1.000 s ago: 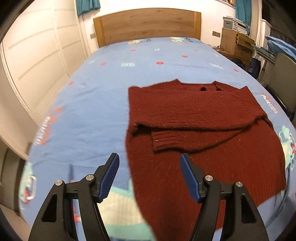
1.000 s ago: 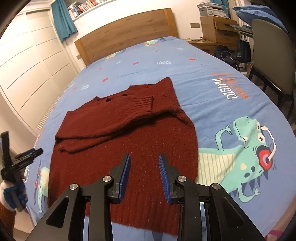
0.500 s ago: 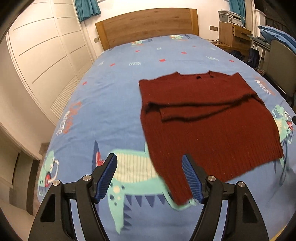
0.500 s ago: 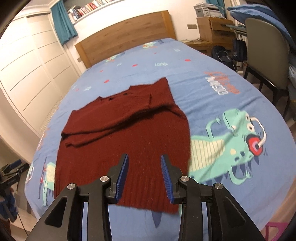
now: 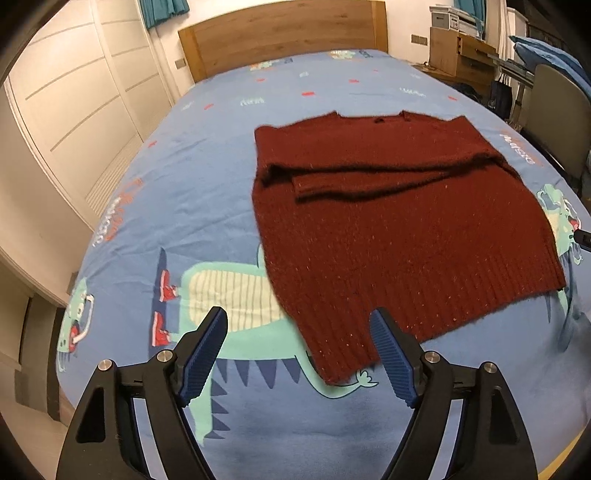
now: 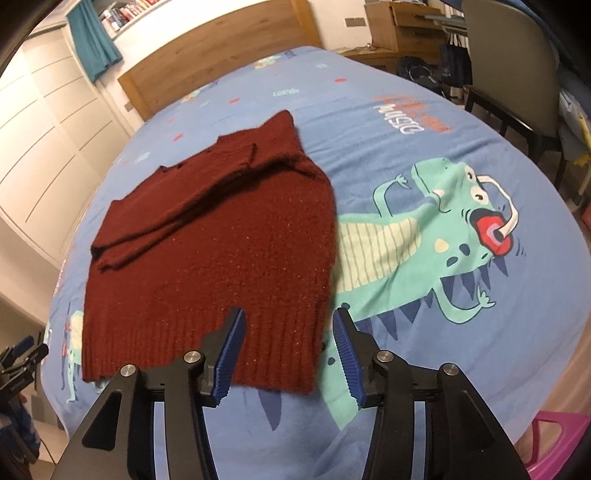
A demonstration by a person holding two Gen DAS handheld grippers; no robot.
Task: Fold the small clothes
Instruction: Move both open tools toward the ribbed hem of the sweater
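A dark red knit sweater (image 5: 399, 229) lies flat on the blue bed, sleeves folded across its chest, ribbed hem nearest me. It also shows in the right wrist view (image 6: 218, 243). My left gripper (image 5: 299, 332) is open and empty, held above the hem's left corner. My right gripper (image 6: 288, 328) is open and empty, held above the hem's right corner. The left gripper shows at the lower left edge of the right wrist view (image 6: 22, 358); the right gripper's tip shows at the right edge of the left wrist view (image 5: 583, 238).
The bed cover (image 5: 207, 206) is blue with dinosaur prints. A wooden headboard (image 5: 284, 33) stands at the far end. White wardrobe doors (image 5: 85, 107) line the left side. A chair (image 6: 517, 62) and a wooden desk (image 5: 461, 51) stand to the right. A pink object (image 6: 557, 439) lies on the floor.
Both grippers have pulled back toward the foot of the bed, from over the sweater's body to its hem corners. The right gripper's jaws have opened wider. The sweater has not moved.
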